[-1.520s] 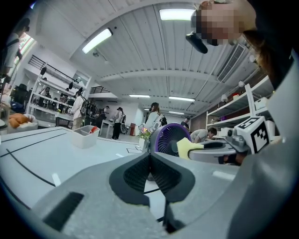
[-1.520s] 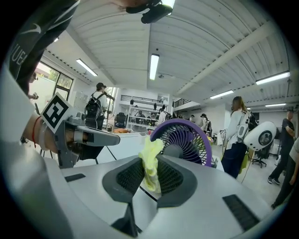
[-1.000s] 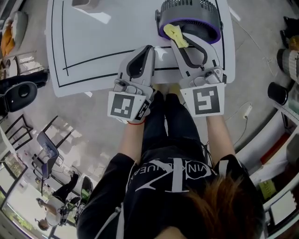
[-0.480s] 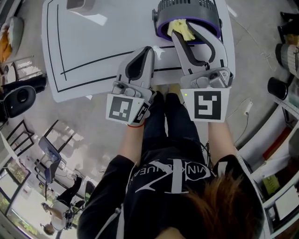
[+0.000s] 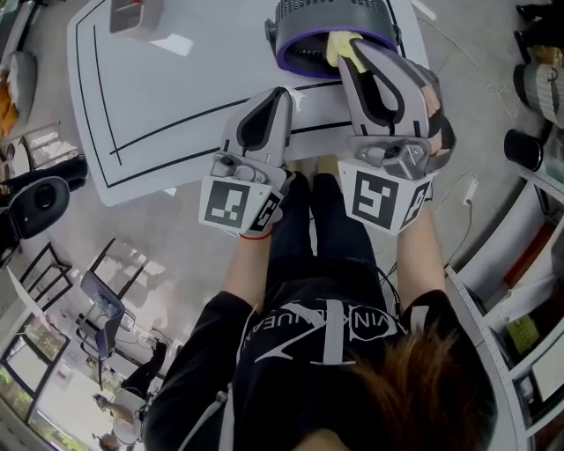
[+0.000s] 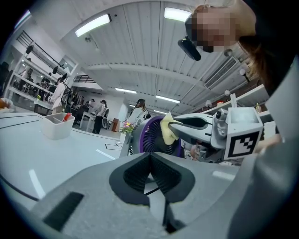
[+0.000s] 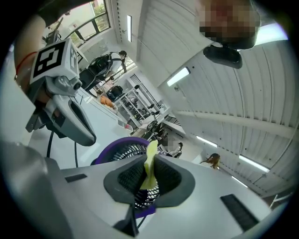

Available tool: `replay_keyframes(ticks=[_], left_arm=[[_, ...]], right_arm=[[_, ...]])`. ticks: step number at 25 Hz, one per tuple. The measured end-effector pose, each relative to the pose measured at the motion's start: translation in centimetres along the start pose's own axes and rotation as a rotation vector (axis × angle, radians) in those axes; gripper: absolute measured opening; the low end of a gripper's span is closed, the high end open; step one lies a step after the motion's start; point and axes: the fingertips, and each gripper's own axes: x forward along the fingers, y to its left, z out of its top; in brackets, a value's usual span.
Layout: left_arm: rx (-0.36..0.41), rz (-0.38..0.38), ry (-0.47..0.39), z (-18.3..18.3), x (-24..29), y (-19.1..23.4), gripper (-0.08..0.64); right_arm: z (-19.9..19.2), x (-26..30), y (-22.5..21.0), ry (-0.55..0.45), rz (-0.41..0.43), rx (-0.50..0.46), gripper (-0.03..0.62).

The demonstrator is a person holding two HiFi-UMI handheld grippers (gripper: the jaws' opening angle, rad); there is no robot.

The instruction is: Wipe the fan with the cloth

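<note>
At the table's (image 5: pixel 176 88) right side stands the fan (image 5: pixel 317 22), purple ring toward the person, with the table edge near on its right. The right gripper (image 5: pixel 352 48) pinches a thin fold of the yellow cloth (image 5: pixel 339 48) and holds it at the ring's upper rim, seemingly touching it. The left gripper (image 5: pixel 282 92) has its jaws together on nothing and lies low, near the fan but apart from it.

Nothing braces the fan, so a hard sideways stroke could push it toward that near edge. With so little cloth pinched, a snag on the grille could pull it free. Leftward the table lies bare and wide; a white bin (image 5: pixel 132 13) sits well apart at the far corner.
</note>
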Motion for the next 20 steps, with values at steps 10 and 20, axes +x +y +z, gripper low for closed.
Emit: replay_keyframes(ticks=[10,20], left_arm=[[0.004,-0.008,0.006,-0.1,0.2,0.0,0.011],[-0.006,0.007,0.016,-1.0,0.1,0.8,0.011]], right_arm=[[-4.0,-1.2,0.8,0.142,0.000,-0.041,0.038],[-6.3,-0.9,3.6,0.213,0.049,0.159,0.037]])
